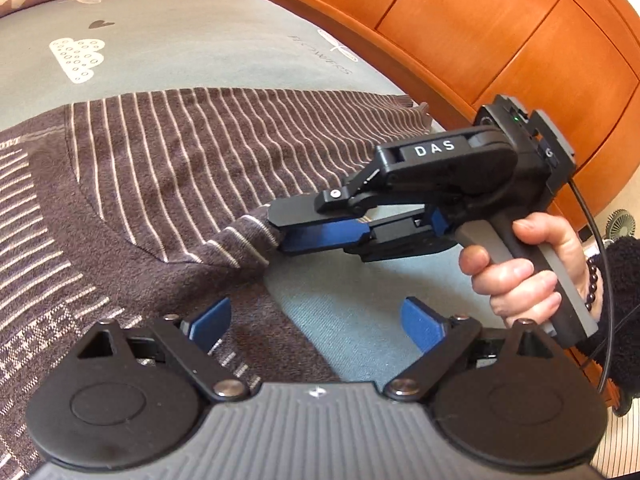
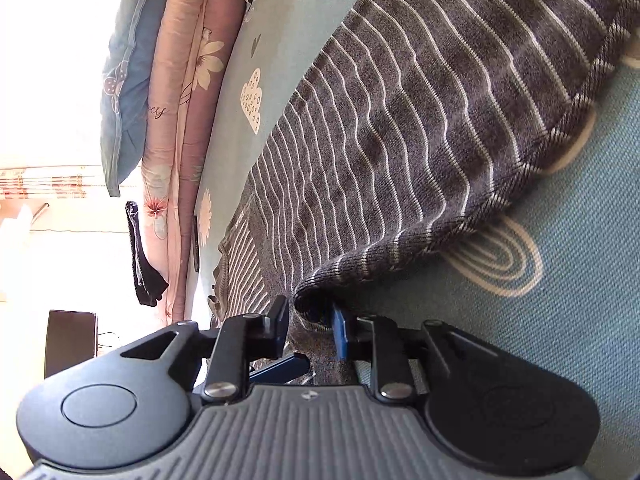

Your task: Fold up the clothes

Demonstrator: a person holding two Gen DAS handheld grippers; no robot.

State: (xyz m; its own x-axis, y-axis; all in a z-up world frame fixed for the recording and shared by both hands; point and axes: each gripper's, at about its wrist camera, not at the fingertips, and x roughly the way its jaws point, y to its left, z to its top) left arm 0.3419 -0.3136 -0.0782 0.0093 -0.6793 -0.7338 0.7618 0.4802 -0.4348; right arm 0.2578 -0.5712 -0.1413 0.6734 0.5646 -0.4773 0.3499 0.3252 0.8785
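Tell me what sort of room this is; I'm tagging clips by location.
Most likely a bedroom: the striped sweater lies on a printed bedsheet, with pillows at one end and an orange wooden bed frame alongside.

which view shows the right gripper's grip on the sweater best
The left wrist view: it shows the right gripper from the side, pinching the striped sweater cuff. The right wrist view shows only its fingers at the frame's bottom, with fabric bunched between them.
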